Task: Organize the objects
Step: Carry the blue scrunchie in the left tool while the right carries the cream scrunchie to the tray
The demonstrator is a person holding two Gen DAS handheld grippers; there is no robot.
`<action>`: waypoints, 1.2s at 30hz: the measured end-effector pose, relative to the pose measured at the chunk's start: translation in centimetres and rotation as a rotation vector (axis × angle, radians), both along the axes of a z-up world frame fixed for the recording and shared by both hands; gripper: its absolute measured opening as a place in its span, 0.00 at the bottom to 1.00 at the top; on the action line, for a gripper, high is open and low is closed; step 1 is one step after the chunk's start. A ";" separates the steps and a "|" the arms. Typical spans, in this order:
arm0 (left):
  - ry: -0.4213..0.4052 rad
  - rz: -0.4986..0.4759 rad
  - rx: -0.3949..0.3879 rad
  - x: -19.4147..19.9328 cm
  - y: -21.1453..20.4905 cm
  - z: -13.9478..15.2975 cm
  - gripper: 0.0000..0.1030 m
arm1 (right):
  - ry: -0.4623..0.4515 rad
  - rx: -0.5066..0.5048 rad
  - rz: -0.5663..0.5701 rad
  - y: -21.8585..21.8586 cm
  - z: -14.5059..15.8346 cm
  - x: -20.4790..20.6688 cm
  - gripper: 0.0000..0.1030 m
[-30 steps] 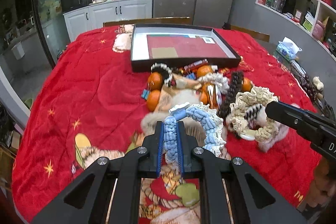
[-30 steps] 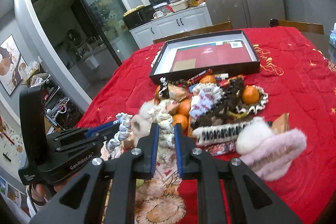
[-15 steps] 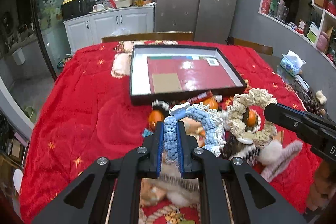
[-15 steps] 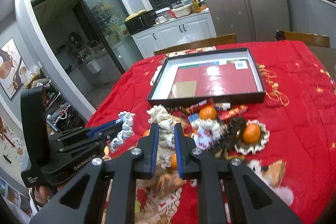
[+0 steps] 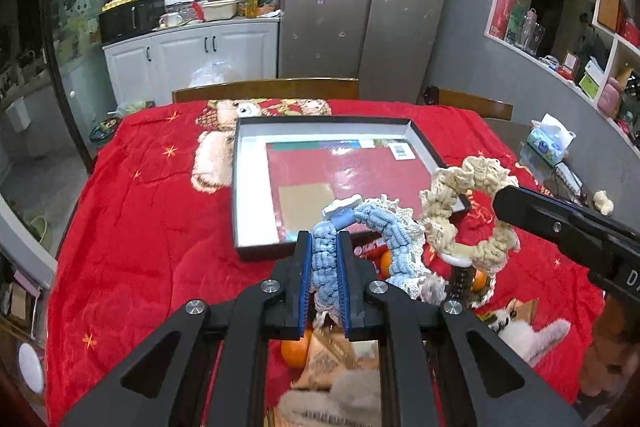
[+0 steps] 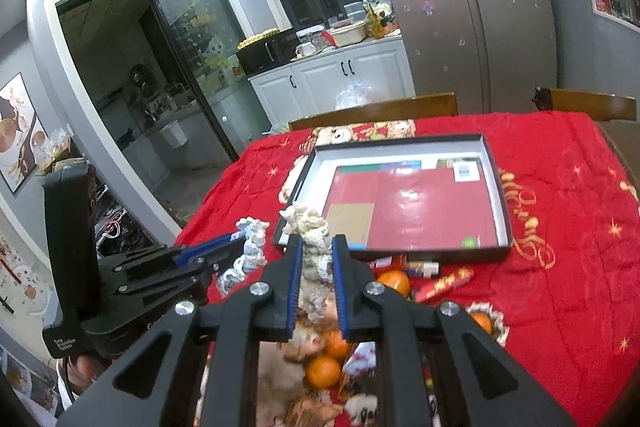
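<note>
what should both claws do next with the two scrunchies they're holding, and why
Probably carry both forward and lower them over the black tray, then open. The left claw is shut on the blue scrunchie, the right claw on the cream scrunchie; both hang in the air just short of the tray's near wall, above the oranges.

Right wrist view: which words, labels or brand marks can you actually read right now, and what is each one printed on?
"Data Acquisition System": small white print, only just legible, on the base of the black left hand-held gripper.
White label inside the shallow black-rimmed cardboard tray: too small to read.
Red snack wrapper on the red blanket: print blurred.
Gold script on the red blanket: not legible.
Fridge stickers: no readable text.
</note>
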State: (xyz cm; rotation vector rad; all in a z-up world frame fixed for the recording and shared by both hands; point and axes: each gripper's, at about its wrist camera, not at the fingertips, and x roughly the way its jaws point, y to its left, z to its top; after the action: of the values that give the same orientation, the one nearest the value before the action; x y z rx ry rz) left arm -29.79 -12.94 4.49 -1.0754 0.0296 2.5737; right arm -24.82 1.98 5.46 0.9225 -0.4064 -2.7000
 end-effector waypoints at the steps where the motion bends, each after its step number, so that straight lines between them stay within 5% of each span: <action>1: -0.005 -0.005 0.001 -0.5 0.1 0.1 0.11 | 0.001 -0.005 0.000 0.2 0.1 -0.4 0.14; 13: -0.006 0.019 0.007 -6.1 0.5 0.2 0.11 | -0.021 0.001 -0.014 1.6 -0.2 -5.0 0.14; 24: -0.071 0.056 -0.060 -11.1 1.5 -4.0 0.11 | -0.106 -0.022 -0.022 2.2 -3.4 -10.4 0.14; 36: -0.143 0.057 -0.109 -12.2 1.7 -7.8 0.11 | -0.212 -0.004 -0.008 1.1 -7.6 -13.1 0.14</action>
State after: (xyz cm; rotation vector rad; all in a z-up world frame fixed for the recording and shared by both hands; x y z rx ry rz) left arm -41.98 -11.27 -3.33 -1.3162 0.1066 2.5642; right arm -37.93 3.13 -2.09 1.2131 -0.4574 -2.6157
